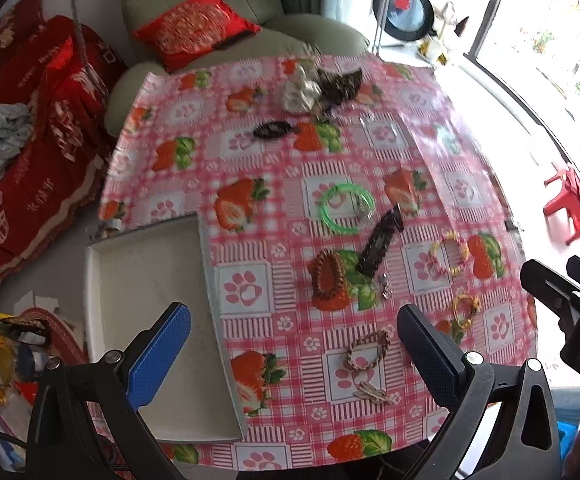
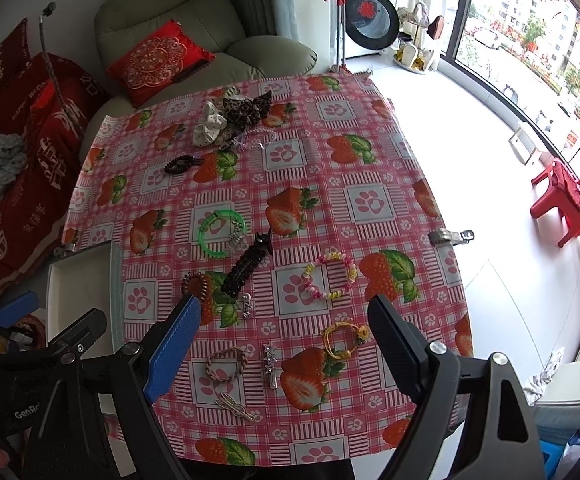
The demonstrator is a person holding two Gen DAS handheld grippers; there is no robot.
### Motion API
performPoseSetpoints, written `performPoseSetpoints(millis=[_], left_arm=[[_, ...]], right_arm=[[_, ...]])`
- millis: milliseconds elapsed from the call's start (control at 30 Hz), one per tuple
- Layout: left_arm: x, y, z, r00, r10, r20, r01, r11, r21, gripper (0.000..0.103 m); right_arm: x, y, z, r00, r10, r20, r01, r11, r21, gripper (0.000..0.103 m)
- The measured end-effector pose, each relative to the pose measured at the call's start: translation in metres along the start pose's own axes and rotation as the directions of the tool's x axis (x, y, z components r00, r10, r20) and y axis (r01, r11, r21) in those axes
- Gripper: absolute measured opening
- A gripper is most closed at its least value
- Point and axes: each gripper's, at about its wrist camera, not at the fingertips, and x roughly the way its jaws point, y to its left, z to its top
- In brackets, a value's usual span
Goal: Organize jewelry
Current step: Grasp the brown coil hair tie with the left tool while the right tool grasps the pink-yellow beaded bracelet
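Near the tabletop's front edge, the braided bracelet (image 2: pixel 226 364) lies flat between both released grippers: right gripper (image 2: pixel 286 344) hovers just above, nearer; left gripper (image 1: pixel 293 352) overhangs the white tray (image 1: pixel 102 280).

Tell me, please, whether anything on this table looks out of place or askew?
Yes: the white tray lies empty while the jewelry, such as the green bangle and black hair clip, lies scattered over the tablecloth. The tray also overhangs the table's edge.
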Motion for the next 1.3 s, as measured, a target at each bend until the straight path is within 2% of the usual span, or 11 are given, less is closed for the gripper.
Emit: performPoseSetpoints(millis=[67, 133, 367, 533, 633, 767, 867, 1000, 1300], left_arm=[[0.009, 0.000, 0.000, 1.000, 0.002, -0.028, -0.002, 1.000, -0.006, 0.103], [0.019, 0.000, 0.001, 0.999, 0.013, -0.053, -0.014, 1.000, -0.013, 0.103], [0.058, -0.003, 0.013, 0.992, -0.004, -0.129, -0.001, 0.999, -0.037, 0.103], [0.085, -0.012, 0.018, 0.989, 0.020, -0.148, -0.019, 1.000, 0.005, 0.103], [0.107, -0.013, 0.021, 0.984, 0.011, -0.178, -0.012, 1.000, -0.007, 0.103], [0.128, -0.011, 0.023, 0.978, -0.005, -0.208, -0.002, 0.999, -0.037, 0.103], [0.139, -0.012, 0.025, 0.979, 0.015, -0.201, -0.022, 0.999, -0.031, 0.103], [0.159, -0.014, 0.027, 0.973, 0.022, -0.230, -0.031, 0.999, -0.036, 0.103], [0.185, -0.023, 0.027, 0.972, 0.032, -0.233, -0.026, 0.999, 0.030, 0.103]], right_arm=[[0.009, -0.009, -0.004, 1.000, 0.008, -0.021, -0.008, 1.000, 0.015, 0.090], [0.016, -0.018, -0.006, 0.999, 0.024, -0.044, -0.023, 0.999, 0.036, 0.103], [0.049, -0.042, -0.014, 0.990, 0.061, -0.125, -0.049, 0.994, 0.099, 0.103], [0.076, -0.060, -0.017, 0.985, 0.086, -0.148, -0.066, 0.989, 0.130, 0.103], [0.090, -0.066, -0.015, 0.983, 0.085, -0.164, -0.064, 0.989, 0.130, 0.103], [0.113, -0.077, -0.010, 0.976, 0.044, -0.214, -0.021, 0.994, 0.108, 0.103], [0.132, -0.087, -0.004, 0.970, 0.032, -0.239, -0.007, 0.994, 0.107, 0.103], [0.155, -0.094, 0.004, 0.966, 0.009, -0.259, 0.014, 0.996, 0.084, 0.103], [0.203, -0.099, 0.014, 0.948, -0.037, -0.317, 0.058, 0.997, 0.059, 0.103]])
